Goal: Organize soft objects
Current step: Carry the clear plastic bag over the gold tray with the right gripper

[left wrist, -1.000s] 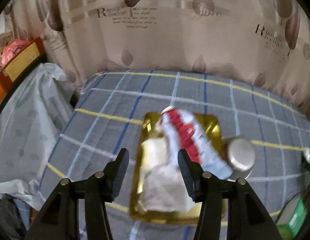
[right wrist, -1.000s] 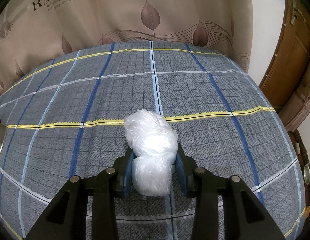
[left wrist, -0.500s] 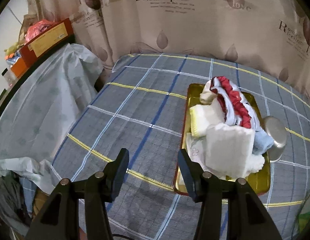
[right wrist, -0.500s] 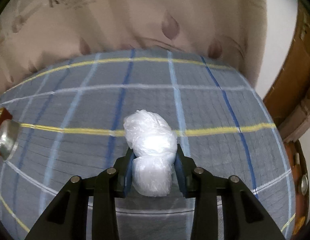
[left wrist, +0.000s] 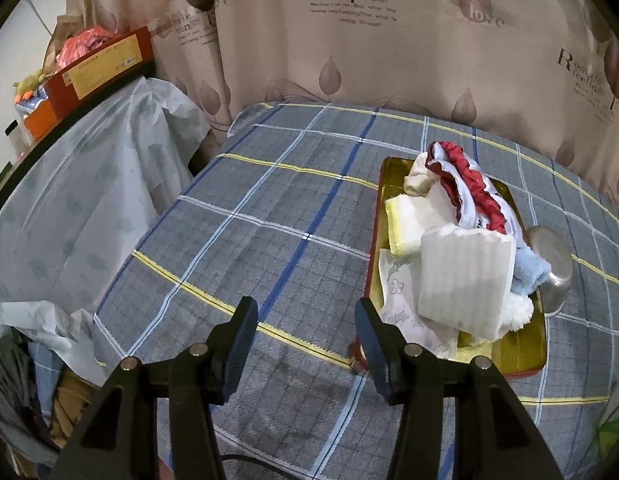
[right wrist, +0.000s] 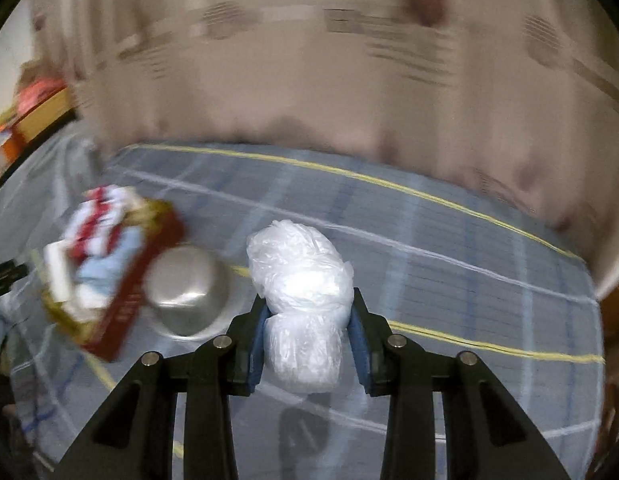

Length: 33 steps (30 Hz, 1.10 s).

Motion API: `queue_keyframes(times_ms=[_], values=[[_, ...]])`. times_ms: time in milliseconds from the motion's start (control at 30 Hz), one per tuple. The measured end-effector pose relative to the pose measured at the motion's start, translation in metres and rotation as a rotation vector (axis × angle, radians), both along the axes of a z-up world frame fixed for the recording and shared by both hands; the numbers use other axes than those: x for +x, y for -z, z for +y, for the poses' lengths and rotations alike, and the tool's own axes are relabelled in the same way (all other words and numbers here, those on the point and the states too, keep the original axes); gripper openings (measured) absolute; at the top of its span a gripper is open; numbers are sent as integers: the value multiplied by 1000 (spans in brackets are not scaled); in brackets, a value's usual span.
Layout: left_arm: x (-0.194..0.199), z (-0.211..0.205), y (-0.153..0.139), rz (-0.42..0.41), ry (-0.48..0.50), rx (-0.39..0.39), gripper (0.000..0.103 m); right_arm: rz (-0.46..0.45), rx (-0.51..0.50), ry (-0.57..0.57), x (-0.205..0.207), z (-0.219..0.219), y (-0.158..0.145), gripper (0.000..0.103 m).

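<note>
Basically a bench under grey plaid cloth, woven, with blue and yellow lines. Gold tray with red outer walls sits on it, long axis running away from the left camera, piled with soft cloths: ribbed white pad, red-trimmed fabric, blue fleece. Steel bowl, smooth, upside down, just beside the tray. Right hand-held gripper clamps a crinkly white plastic bundle, lifted off the bench; tray lies to its left, beyond the bowl. Left hand-held gripper is wide, holding nothing, nearer the tray.
</note>
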<state>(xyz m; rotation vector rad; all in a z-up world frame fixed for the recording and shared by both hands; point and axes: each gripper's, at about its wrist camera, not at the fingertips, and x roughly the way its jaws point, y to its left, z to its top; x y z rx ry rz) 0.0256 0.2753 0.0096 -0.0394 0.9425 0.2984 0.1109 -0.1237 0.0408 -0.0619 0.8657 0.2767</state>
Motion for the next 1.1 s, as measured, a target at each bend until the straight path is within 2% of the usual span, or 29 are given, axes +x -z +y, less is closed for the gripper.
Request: queue_keyframes(times_ms=[200, 433, 667, 1100], values=[[-2, 7, -4, -8, -17, 13, 52, 45, 21, -195, -13, 103, 9, 34], [-5, 22, -3, -11, -52, 7, 52, 100, 28, -313, -32, 174, 27, 34], [-7, 30, -5, -19, -69, -16, 52, 149, 39, -342, -33, 206, 42, 34], [-7, 28, -1, -6, -70, -43, 52, 139, 24, -310, -17, 232, 61, 34]])
